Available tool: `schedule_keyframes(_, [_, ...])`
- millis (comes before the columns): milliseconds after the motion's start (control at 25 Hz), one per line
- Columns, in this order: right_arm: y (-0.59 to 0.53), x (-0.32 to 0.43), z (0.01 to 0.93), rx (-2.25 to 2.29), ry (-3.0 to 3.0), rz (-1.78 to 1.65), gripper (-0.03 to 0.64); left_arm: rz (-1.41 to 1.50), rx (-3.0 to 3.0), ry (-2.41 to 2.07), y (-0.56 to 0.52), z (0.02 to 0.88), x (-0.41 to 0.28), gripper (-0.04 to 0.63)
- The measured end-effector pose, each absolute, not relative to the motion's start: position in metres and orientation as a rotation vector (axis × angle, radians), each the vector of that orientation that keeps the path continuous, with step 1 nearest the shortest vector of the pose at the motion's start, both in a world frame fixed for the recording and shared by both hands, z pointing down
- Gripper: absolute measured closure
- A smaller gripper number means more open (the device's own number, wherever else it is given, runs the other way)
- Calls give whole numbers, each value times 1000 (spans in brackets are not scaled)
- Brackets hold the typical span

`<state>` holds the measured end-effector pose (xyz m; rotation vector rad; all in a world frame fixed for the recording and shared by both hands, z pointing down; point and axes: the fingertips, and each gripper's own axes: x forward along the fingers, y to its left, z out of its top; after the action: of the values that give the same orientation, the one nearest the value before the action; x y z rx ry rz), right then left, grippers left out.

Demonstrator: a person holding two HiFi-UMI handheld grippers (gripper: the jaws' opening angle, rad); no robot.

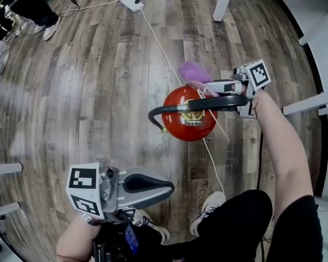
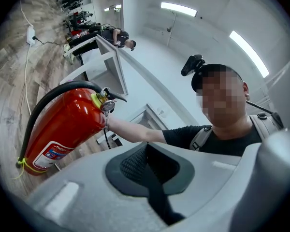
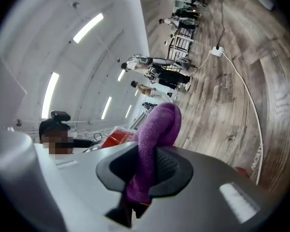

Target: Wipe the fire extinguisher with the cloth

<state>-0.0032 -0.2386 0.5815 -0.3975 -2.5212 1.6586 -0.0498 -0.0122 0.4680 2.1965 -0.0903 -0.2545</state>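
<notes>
The right tool [image 3: 145, 170] grips the cloth [image 3: 159, 124], the left tool [image 2: 147, 166] is closed (empty); a hard wipe may tip the unheld extinguisher [image 1: 188, 113].

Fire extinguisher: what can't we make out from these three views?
Head view: the purple cloth overlaps the top edge of the fire extinguisher from above; touching or apart, cannot tell.
Left gripper view: the label is too small to read.
Left gripper view: the pressure gauge dial is too small to read.
Right gripper view: only a red sliver of the extinguisher shows behind the cloth and the right gripper.
</notes>
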Motion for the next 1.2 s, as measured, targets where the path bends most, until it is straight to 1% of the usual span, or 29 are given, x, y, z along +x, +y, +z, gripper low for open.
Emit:
schedule_keyframes(120, [-236, 1, 619, -314, -2531, 1778, 555, -255, 2192, -118, -15, 473, -57, 598])
schedule_keyframes(280, [-226, 14, 688, -48, -2467, 1834, 555, -236, 2240, -176, -19, 477, -63, 598])
schedule_keyframes(560, [-197, 44, 826, 496, -2215, 1779, 555, -150, 2283, -197, -11, 488, -60, 598])
schedule_keyframes(720, [-178, 58, 877, 649, -2072, 1692, 555, -128, 2277, -207, -6, 493, -57, 598])
schedule_keyframes(800, [-175, 56, 874, 658, -2080, 1666, 558, -125, 2271, -216, -4, 494, -59, 598])
schedule_keyframes(920, [-176, 51, 835, 619, -2209, 1709, 560, -136, 2258, -220, -1, 494, -60, 598])
schedule_keyframes(1080, [-184, 50, 728, 538, -2523, 1840, 558, -182, 2264, -201, -8, 488, -59, 598])
schedule_keyframes(1200, [-175, 52, 649, 471, -2727, 1829, 558, -210, 2262, -166, -10, 485, -54, 598])
